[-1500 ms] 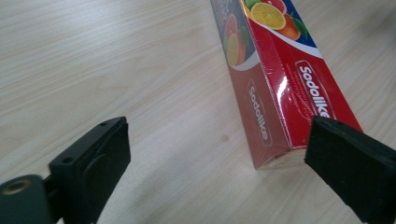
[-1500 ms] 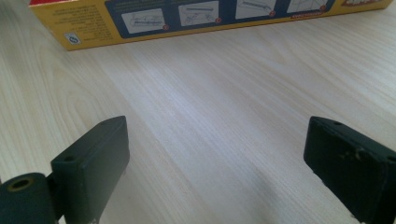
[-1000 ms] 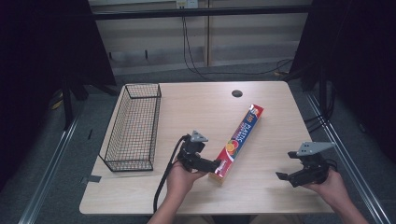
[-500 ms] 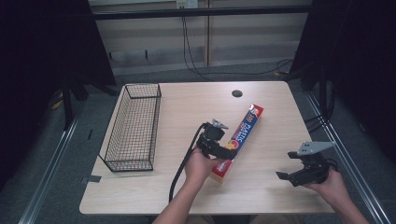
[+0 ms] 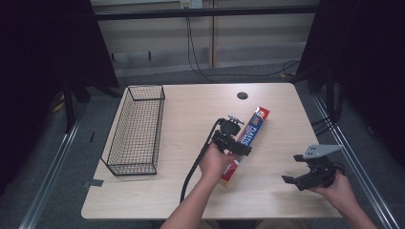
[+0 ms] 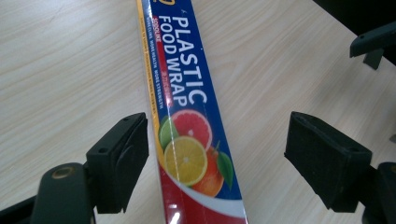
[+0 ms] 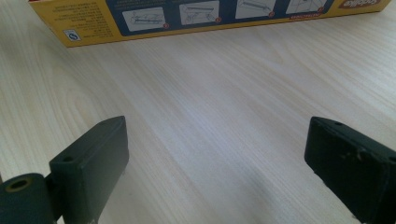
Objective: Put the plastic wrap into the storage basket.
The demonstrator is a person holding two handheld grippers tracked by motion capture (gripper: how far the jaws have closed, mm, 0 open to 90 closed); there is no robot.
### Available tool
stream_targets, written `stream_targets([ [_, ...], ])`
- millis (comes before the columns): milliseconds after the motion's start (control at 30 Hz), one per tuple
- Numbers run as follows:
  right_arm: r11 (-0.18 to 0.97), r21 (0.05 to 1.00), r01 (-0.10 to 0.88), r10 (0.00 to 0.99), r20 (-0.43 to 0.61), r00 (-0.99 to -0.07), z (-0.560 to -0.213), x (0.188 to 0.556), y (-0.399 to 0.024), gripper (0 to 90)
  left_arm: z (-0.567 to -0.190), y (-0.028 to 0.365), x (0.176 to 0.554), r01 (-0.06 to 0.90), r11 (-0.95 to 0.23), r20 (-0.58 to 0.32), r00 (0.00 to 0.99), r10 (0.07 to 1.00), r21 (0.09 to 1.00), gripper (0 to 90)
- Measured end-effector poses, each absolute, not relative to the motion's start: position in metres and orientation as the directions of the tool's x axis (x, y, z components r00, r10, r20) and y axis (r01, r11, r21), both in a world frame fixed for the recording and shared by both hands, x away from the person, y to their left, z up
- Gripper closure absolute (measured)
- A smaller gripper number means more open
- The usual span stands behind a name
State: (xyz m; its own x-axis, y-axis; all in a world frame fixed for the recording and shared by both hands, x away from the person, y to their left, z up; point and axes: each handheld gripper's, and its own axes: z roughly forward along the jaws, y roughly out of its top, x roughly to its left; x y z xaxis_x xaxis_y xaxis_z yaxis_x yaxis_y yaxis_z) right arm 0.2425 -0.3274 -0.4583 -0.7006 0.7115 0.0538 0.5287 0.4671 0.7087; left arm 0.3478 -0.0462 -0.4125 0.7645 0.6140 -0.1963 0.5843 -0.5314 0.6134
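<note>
Between left gripper (image 6: 215, 163) jaws, plastic wrap box (image 6: 187, 121), untouched

A black wire basket (image 5: 136, 131) sits at the left side of the pale wooden desk (image 5: 191, 105), and a round dark grommet hole (image 5: 242, 95) lies near its far edge

In the high view the left forearm enters at 6 o'clock and reaches toward 12, its hand (image 5: 215, 162) carrying the left gripper (image 5: 232, 141) with jaws aimed at about 2 o'clock. Those jaws have just been closing, with a box between them; the pads (image 6: 123, 158) stand apart from it. At 4 o'clock, the right hand (image 5: 336, 186) holds the right gripper (image 5: 292, 180), jaws spread wide, pointing toward 9.
</note>
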Motion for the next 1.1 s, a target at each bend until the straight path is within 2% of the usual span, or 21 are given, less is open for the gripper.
stream_targets([
  [300,0.462,0.708,0.534,0.713,0.061,-0.698,-0.459,0.243,-0.327,6.2,-0.422,-0.060,0.355,0.607,-0.524,-0.198,0.744,0.638,0.597,24.3],
  [667,0.461,0.709,0.533,0.710,0.065,-0.701,-0.460,0.245,-0.328,6.1,-0.433,-0.075,0.366,0.645,-0.544,-0.192,0.721,0.665,0.537,26.2],
  [1100,0.454,0.714,0.534,0.710,0.072,-0.700,-0.459,0.245,-0.328,6.4,-0.439,-0.084,0.377,0.678,-0.535,-0.162,0.682,0.713,0.504,24.2],
])
